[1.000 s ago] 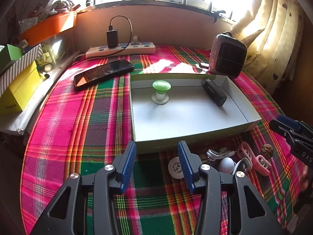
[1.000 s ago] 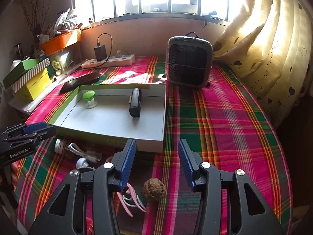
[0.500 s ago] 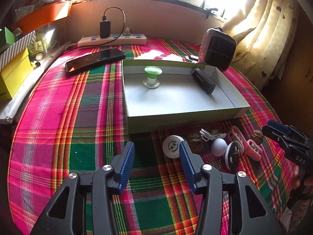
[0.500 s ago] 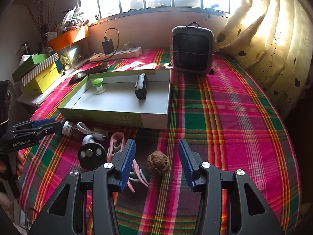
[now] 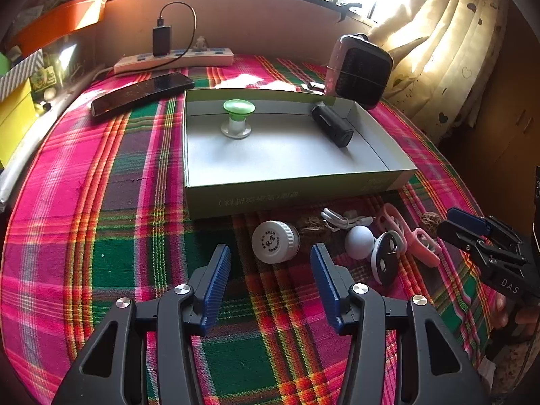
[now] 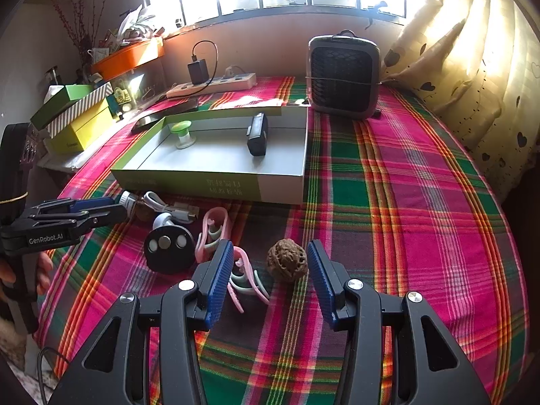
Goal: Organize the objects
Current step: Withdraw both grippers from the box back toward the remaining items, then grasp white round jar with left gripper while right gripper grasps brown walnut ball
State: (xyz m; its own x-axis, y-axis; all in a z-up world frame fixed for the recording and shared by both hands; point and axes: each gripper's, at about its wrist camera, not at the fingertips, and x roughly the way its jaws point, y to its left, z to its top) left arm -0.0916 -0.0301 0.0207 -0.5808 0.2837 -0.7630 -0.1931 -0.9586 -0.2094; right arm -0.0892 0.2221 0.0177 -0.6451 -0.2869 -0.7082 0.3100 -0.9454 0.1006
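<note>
1 box [image 5: 287, 195]; 2 items inside; 2 walnuts [image 6: 287, 260]; 2 pink clips [image 6: 216, 229]; 1 white bottle [image 5: 275, 241]; 1 cable [image 5: 341, 219].

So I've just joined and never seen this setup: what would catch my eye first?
The bright pink and green checked tablecloth fills both views. On it lies a shallow grey box holding a green knob and a black case. In front of the box is a clutter of small things, where a walnut lies between the open fingers of the right gripper.
</note>
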